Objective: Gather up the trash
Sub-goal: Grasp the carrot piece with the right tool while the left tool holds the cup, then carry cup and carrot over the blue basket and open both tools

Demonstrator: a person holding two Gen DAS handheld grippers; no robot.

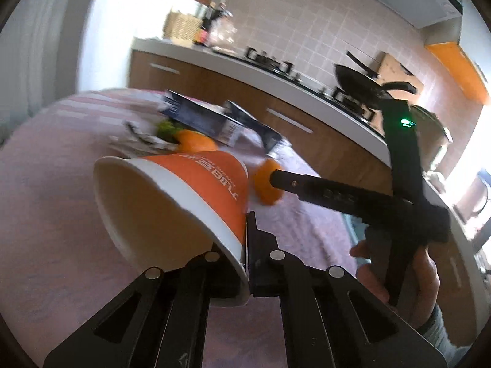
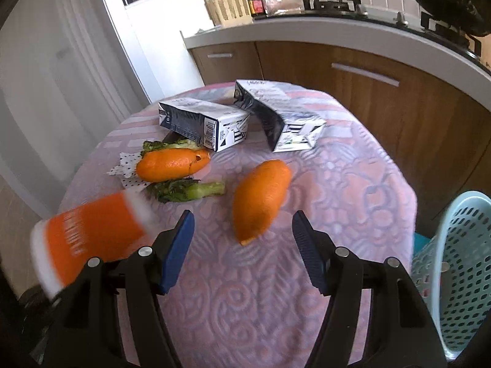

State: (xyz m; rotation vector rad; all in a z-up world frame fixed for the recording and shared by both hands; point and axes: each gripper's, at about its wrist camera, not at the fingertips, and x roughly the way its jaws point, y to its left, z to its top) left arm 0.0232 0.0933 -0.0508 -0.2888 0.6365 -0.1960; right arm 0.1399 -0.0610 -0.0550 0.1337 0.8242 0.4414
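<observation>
Paper cup (image 1: pixel 172 202) — tipped sideways, mouth toward the camera, rim pinched by the left gripper (image 1: pixel 245 263); right gripper (image 2: pixel 242 239) gapes over orange peel (image 2: pixel 260 199) — beside the cup.

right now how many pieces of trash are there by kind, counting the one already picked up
paper cup: 1, pinched at its rim by the left gripper
orange peel: 2
milk carton: 2
green vegetable scrap: 2
dotted paper wrapper: 1
total: 8
The right gripper is open, empty.
</observation>
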